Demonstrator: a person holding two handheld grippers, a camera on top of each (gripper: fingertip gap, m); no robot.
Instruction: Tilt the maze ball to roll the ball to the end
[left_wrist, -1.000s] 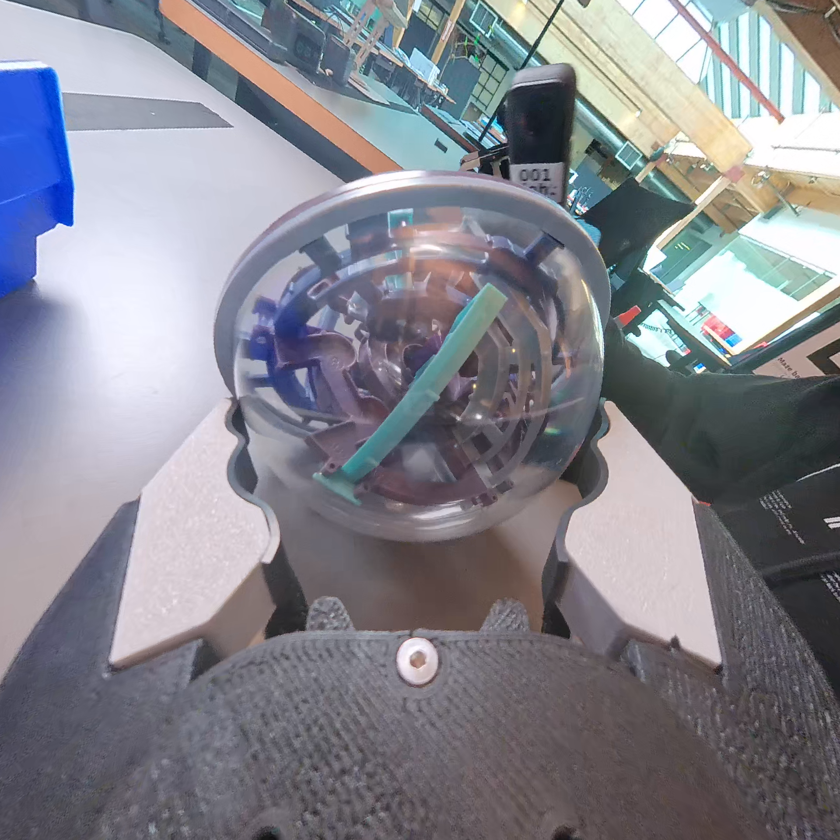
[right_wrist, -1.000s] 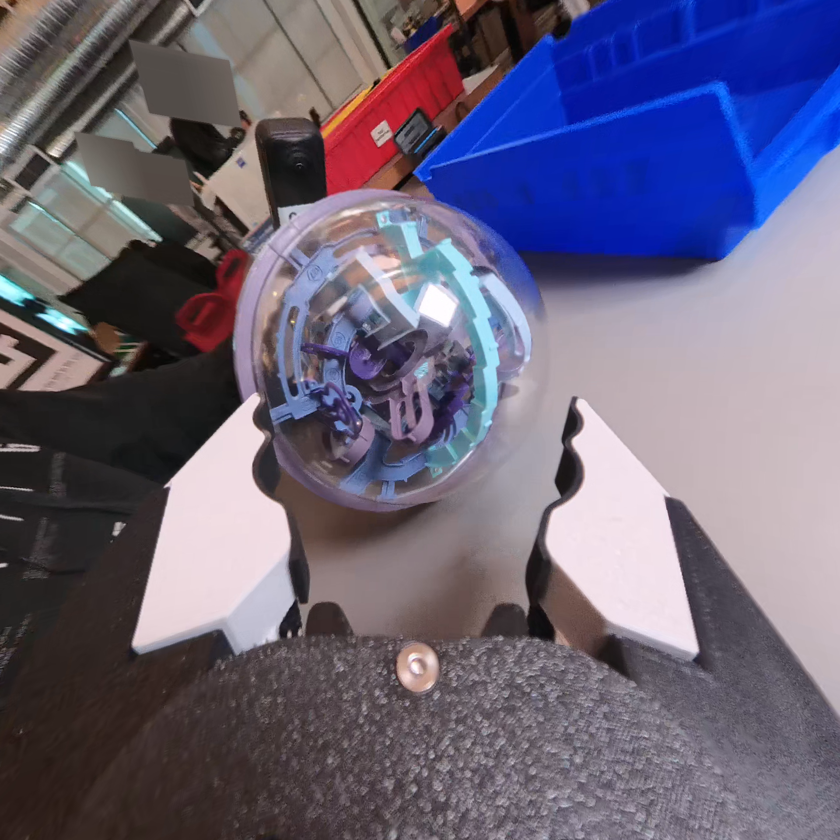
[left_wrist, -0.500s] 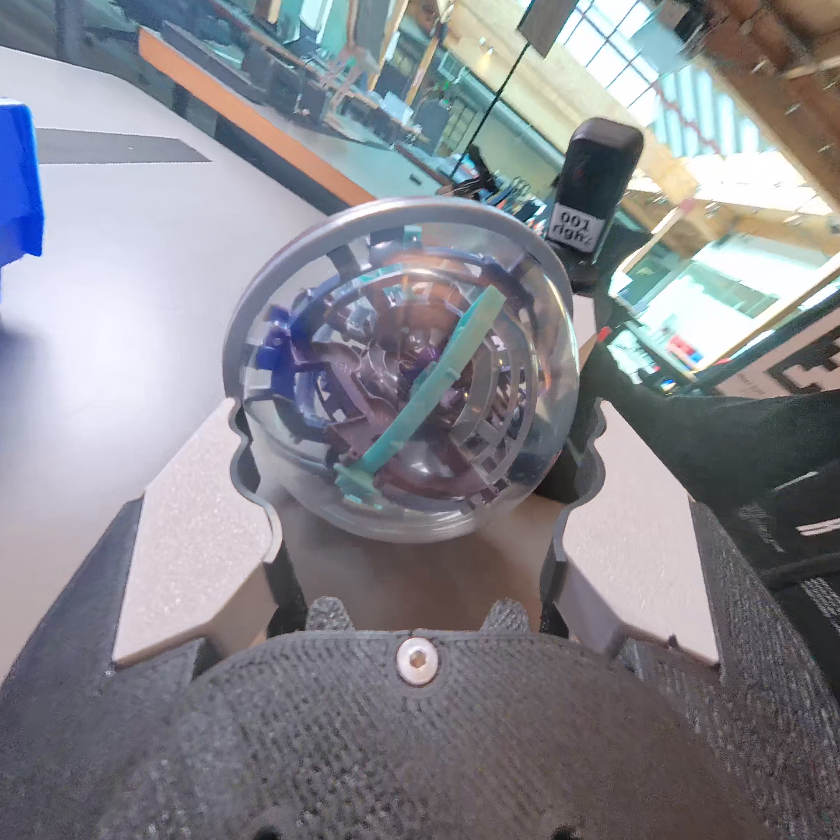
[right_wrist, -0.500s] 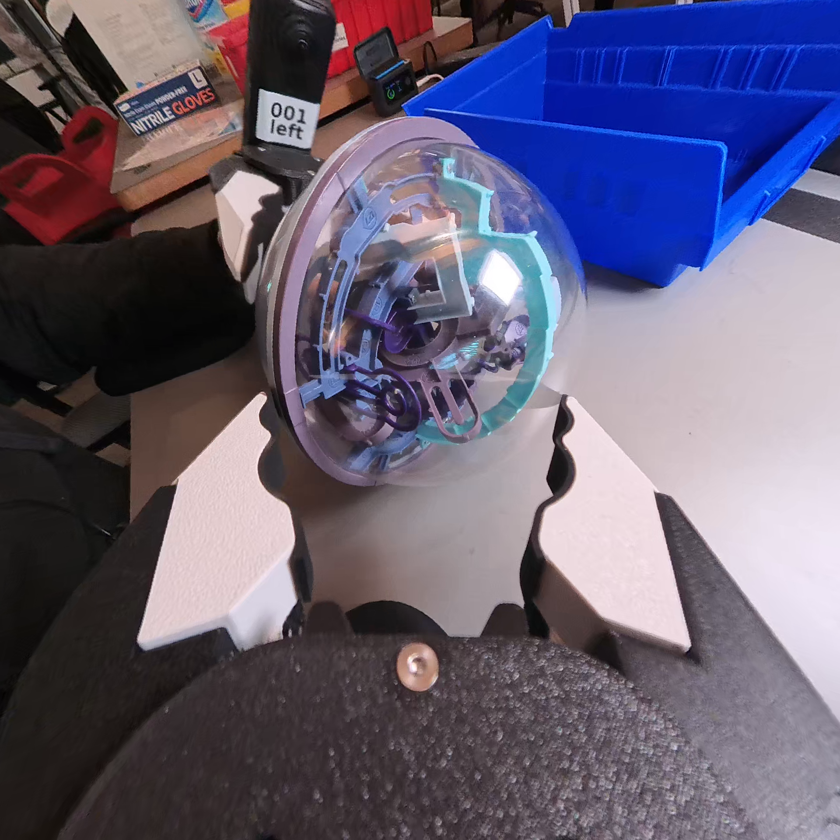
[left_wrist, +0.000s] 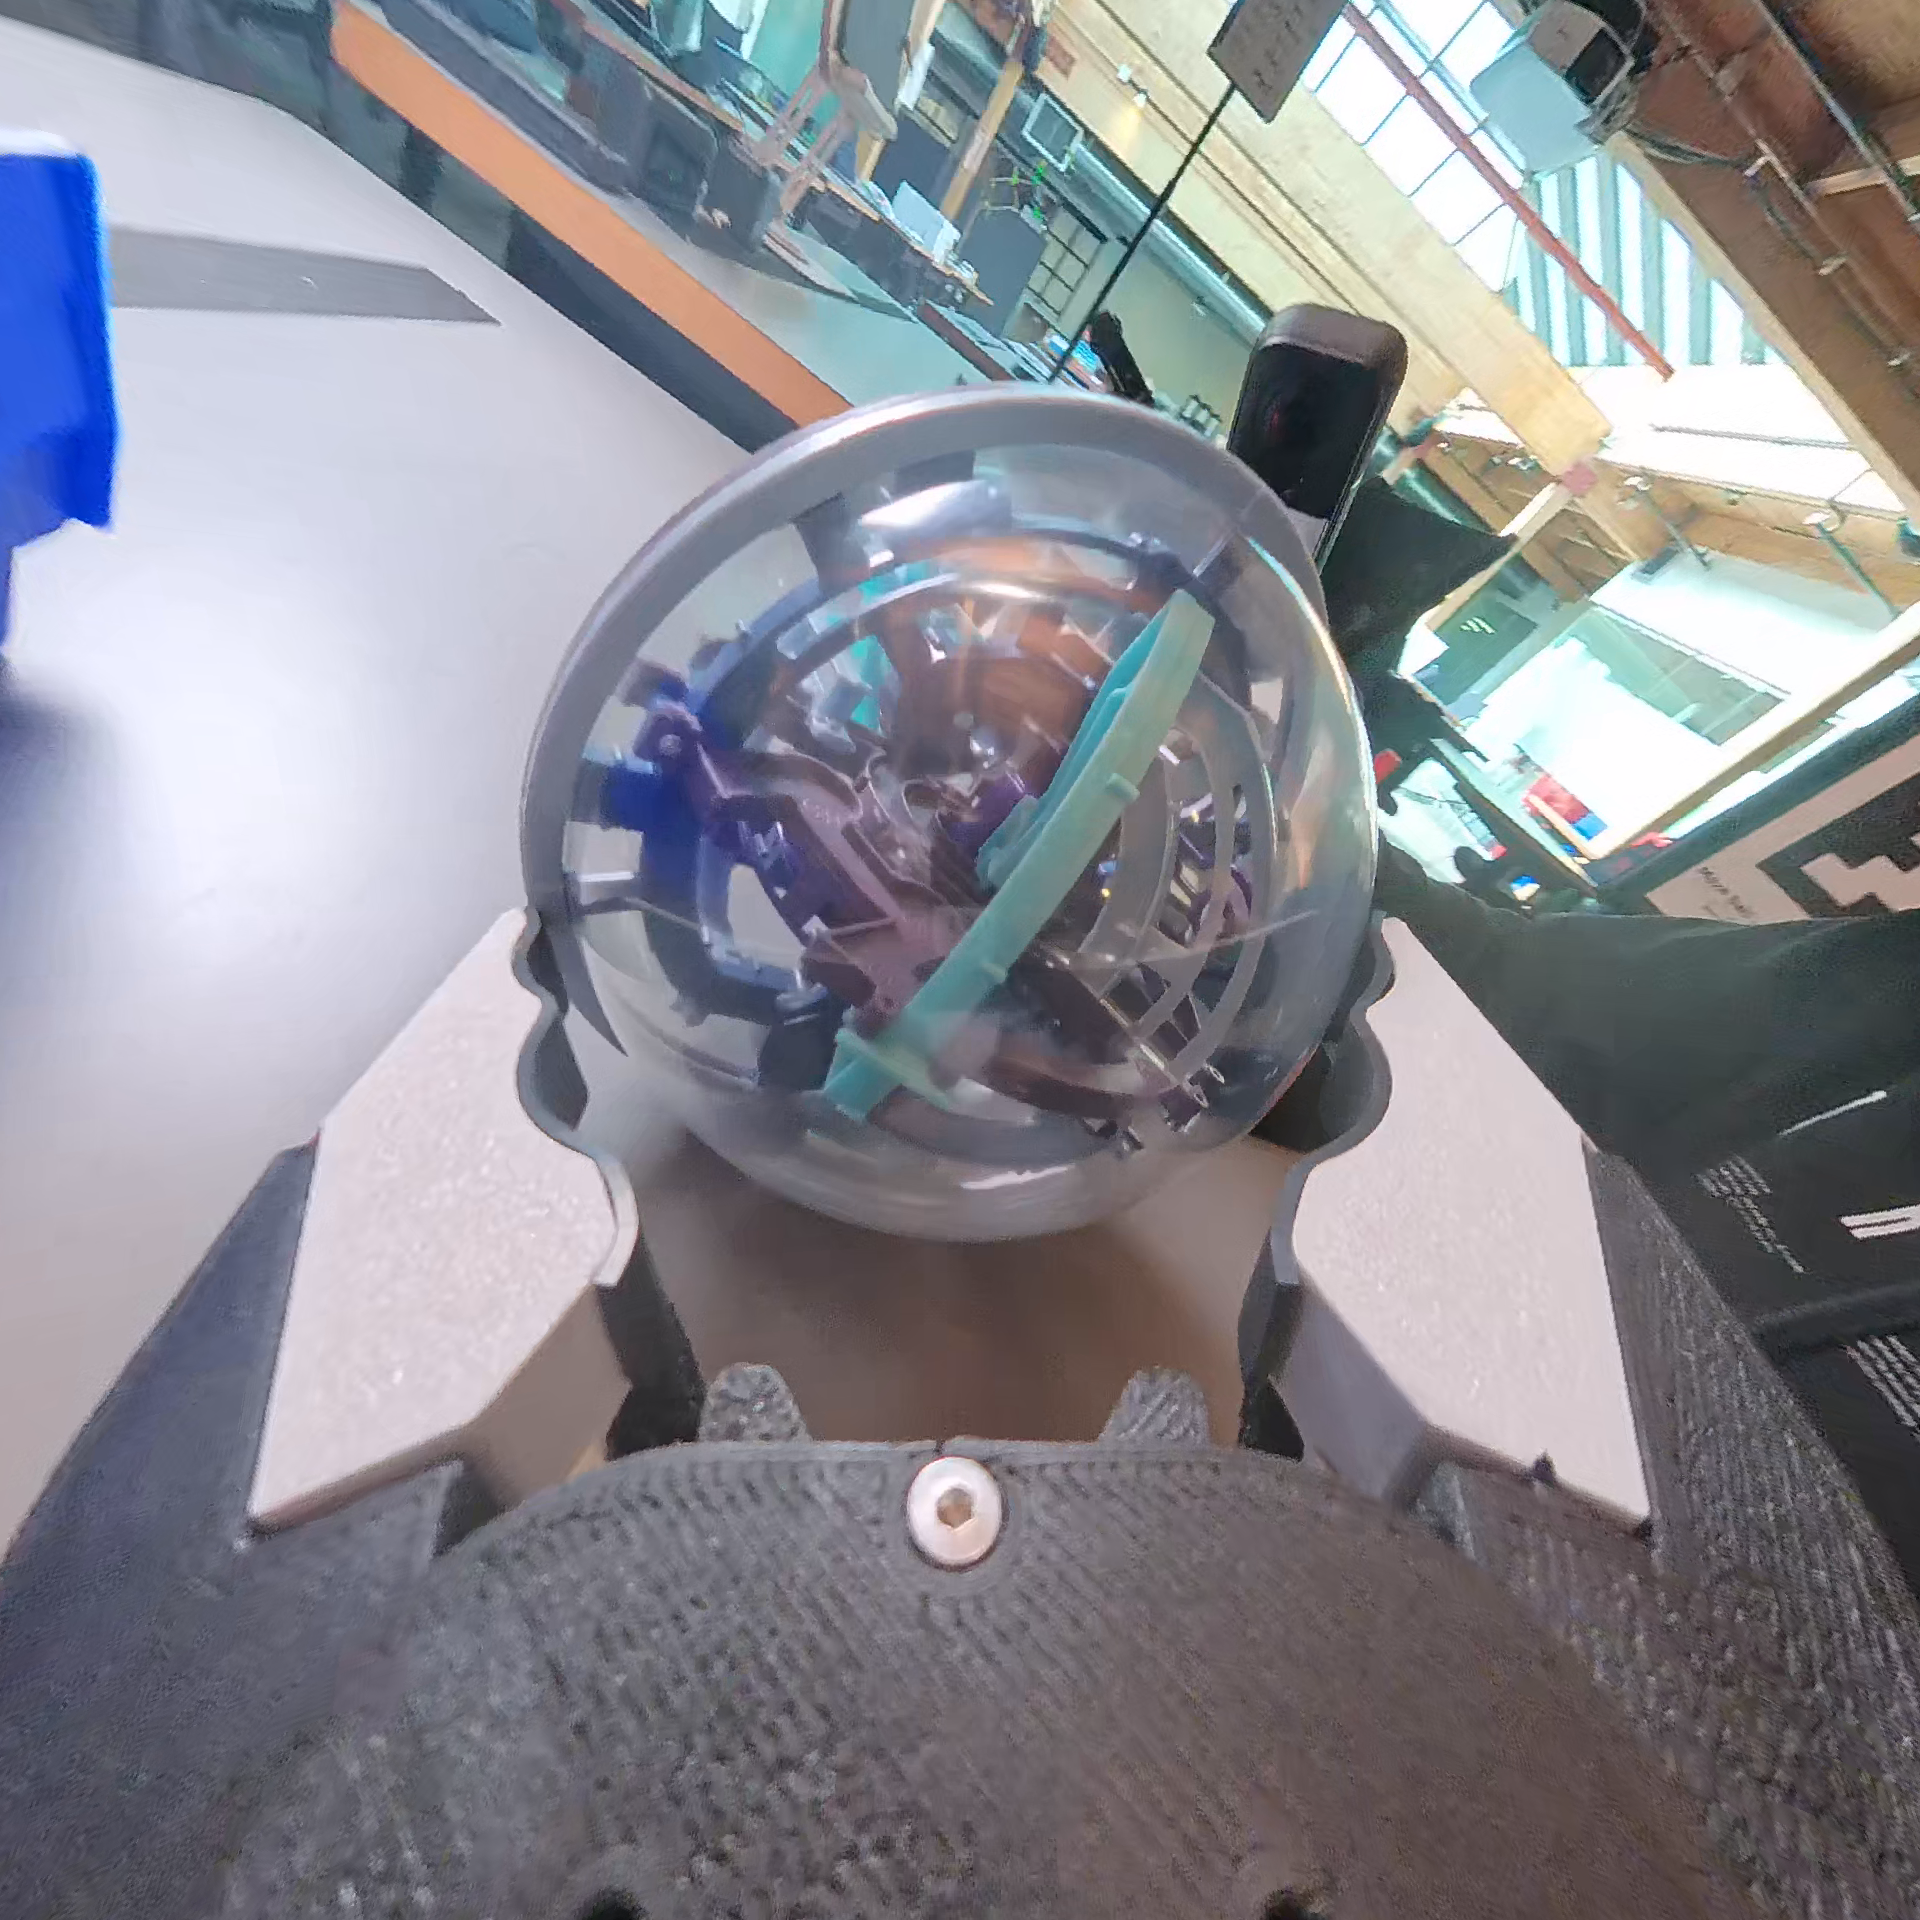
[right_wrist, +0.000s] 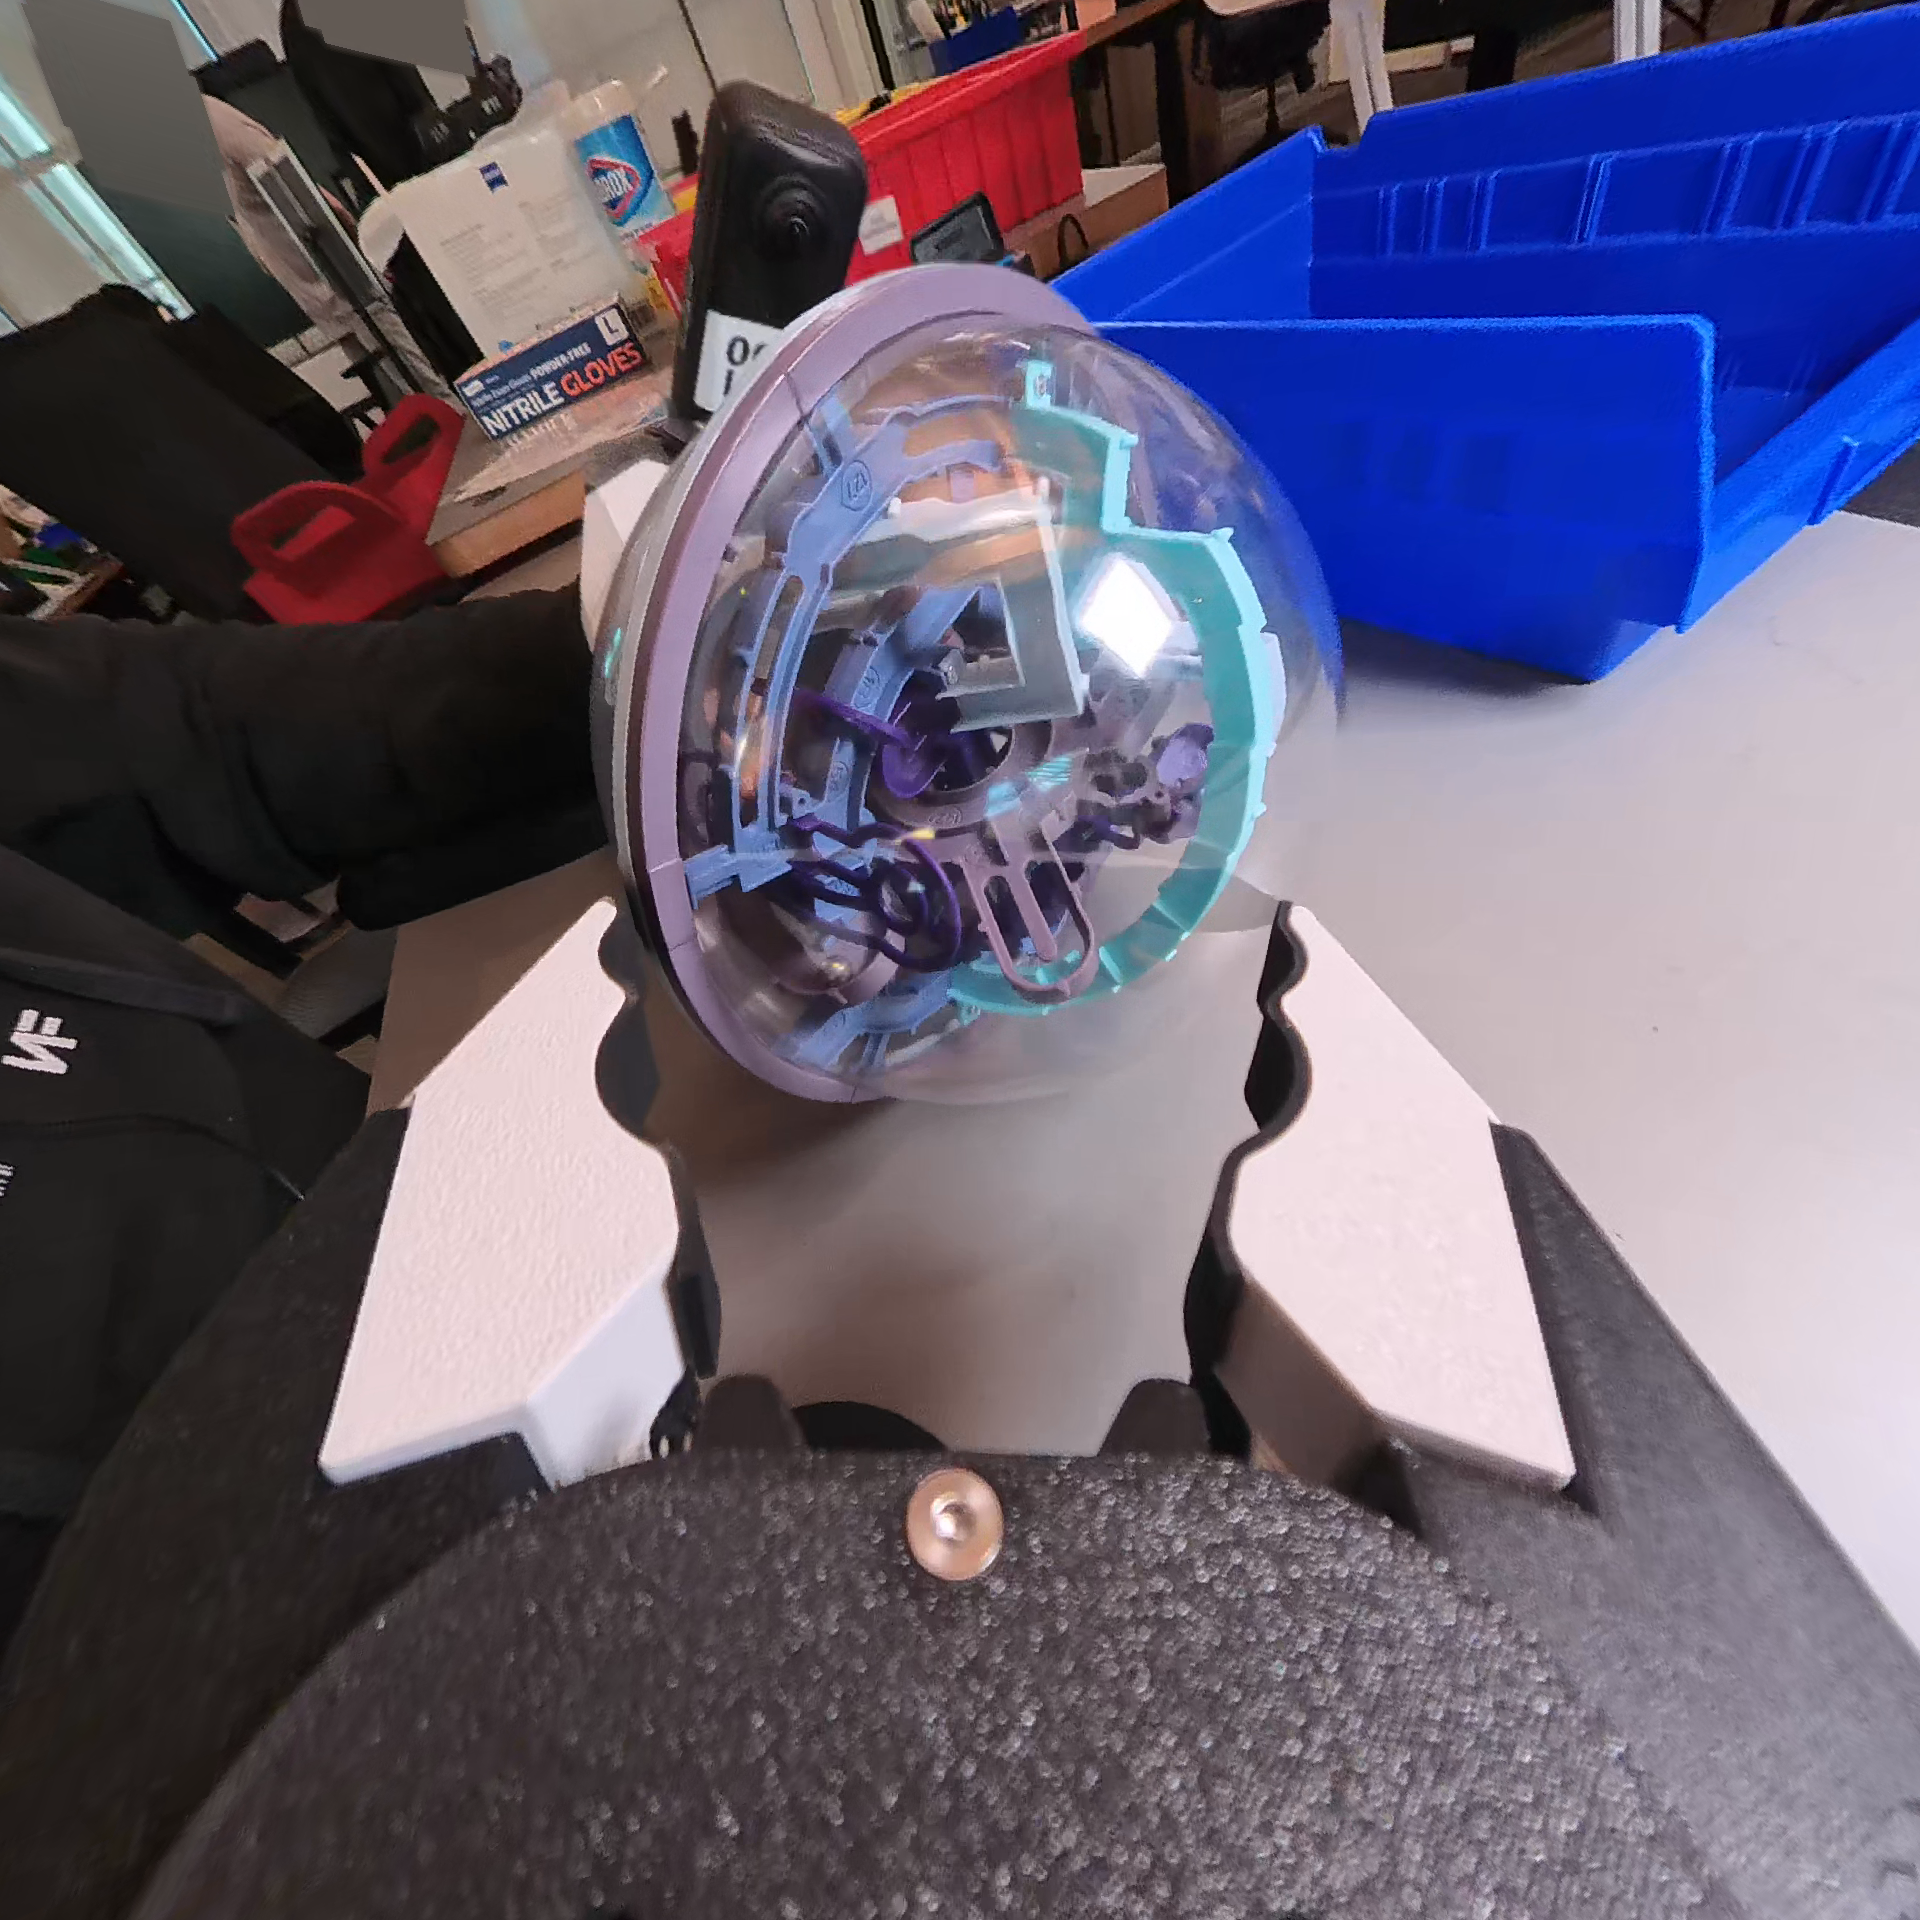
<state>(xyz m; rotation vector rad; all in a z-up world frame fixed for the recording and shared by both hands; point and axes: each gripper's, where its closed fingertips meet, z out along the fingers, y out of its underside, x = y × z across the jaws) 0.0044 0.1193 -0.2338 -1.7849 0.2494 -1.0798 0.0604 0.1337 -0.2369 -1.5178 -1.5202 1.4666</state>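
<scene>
Gripping the maze ball (left_wrist: 951, 821) from opposite sides, both tools hold the transparent sphere above the grey table (left_wrist: 312, 675). The left gripper (left_wrist: 951, 935) has its jaws set wide, and both fingertips (left_wrist: 540, 977) press against the sphere's flanks at its widest part. The right gripper (right_wrist: 940, 956) is also spread wide: its left fingertip (right_wrist: 623, 966) meets the lilac equatorial ring, and its right fingertip stands at the clear dome, where contact appears likely but is hard to confirm. The sphere is tilted, so that in the right wrist view the ring runs obliquely from upper right to lower left. Inside, teal, blue and purple tracks cross one another. A small metallic ball (right_wrist: 831, 964) appears to rest low in the sphere near the ring; its position along the course cannot be read. As a judgement, the grasp and lift are complete and the tilting stage is in progress; guiding the ball along the remaining track to the end is not yet done. A blue bin (right_wrist: 1558, 416) stands on the table beyond the sphere, and a dark sleeve (right_wrist: 312, 748) lies to one side.
</scene>
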